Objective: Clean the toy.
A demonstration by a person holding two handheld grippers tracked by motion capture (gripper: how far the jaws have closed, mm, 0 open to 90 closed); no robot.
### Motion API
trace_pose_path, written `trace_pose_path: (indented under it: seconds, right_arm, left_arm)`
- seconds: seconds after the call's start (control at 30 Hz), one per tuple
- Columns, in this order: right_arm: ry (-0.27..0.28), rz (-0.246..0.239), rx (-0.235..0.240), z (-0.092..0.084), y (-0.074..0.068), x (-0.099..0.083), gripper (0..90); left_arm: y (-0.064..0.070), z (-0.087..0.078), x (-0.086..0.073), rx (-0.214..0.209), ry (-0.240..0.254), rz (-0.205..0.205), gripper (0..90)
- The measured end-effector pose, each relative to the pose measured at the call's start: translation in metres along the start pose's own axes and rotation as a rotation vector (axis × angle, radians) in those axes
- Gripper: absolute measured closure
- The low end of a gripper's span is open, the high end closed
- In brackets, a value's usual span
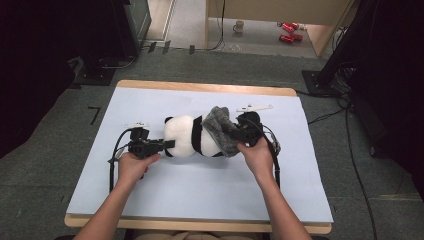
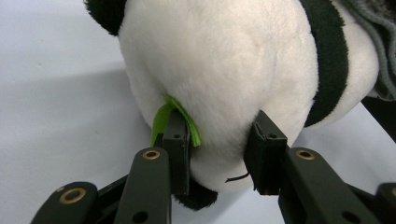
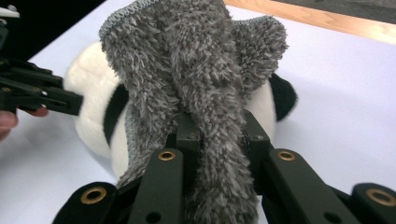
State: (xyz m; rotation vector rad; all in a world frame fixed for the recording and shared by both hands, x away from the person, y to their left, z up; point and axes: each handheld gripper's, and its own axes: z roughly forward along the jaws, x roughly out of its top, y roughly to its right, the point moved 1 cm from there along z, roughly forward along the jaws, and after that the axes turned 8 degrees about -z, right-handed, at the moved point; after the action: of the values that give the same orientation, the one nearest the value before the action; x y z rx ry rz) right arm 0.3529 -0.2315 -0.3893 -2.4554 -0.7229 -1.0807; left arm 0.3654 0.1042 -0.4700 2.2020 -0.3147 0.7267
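Panda toy (image 1: 187, 136) clenched in my left gripper (image 1: 167, 144) fingers, grey fleece cloth (image 1: 222, 129) pinched by my right gripper (image 1: 234, 134).

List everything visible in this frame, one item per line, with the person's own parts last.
Plush panda: one, white and black, lying mid-table.
Fuzzy cloth: one, grey, draped over the panda's right end.
Tag: one, green, on the panda by the left jaws.
Table: one, wooden rim, pale blue cover.
Mug: one, pale, floor beyond.
Cans: two, red, floor beyond.
Left gripper: black, clamped on the panda.
Right gripper: black, clamped on the cloth.
Hands: two, holding the grippers.
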Motion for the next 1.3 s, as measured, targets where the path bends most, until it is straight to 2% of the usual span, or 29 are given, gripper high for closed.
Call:
trace_pose_path:
  seconds: [0.07,0.13,0.23,0.33,0.43,0.67,0.77,0.9,1.3]
  right_arm:
    - [-0.01,0.002,-0.031,-0.004,0.008,-0.003,75.3]
    - [-0.008,0.037,-0.037,-0.01,0.018,-0.008,75.6]
    - [0.031,0.085,-0.047,-0.02,0.033,-0.01,75.7]
    - [0.088,0.102,-0.059,-0.028,0.04,-0.004,75.7]
    - [0.121,0.095,-0.057,-0.025,0.039,0.001,75.7]
    - [0.065,0.06,-0.03,0.002,0.027,0.004,75.7]
    - [0.047,0.072,-0.022,0.009,0.029,0.0,75.6]
    - [0.039,0.074,-0.033,0.014,0.03,-0.006,75.7]
    - [0.065,0.106,-0.06,0.02,0.029,-0.031,75.9]
  left_arm:
    - [-0.001,0.0,0.0,0.001,-0.003,0.0,64.9]
    - [-0.001,0.001,0.0,0.0,-0.004,-0.008,64.8]
    - [-0.001,0.001,-0.001,0.004,0.0,-0.004,64.6]
    - [0.0,0.001,-0.003,0.012,0.003,0.005,64.6]
    - [0.001,0.0,-0.006,0.015,0.005,0.004,64.5]
    - [0.002,-0.001,-0.012,0.018,0.012,0.005,64.4]
    - [0.001,0.0,-0.013,0.012,0.016,0.002,64.2]
    - [0.001,0.001,-0.012,0.01,0.023,-0.001,64.0]
    - [0.001,0.004,-0.007,0.017,0.024,-0.004,64.0]
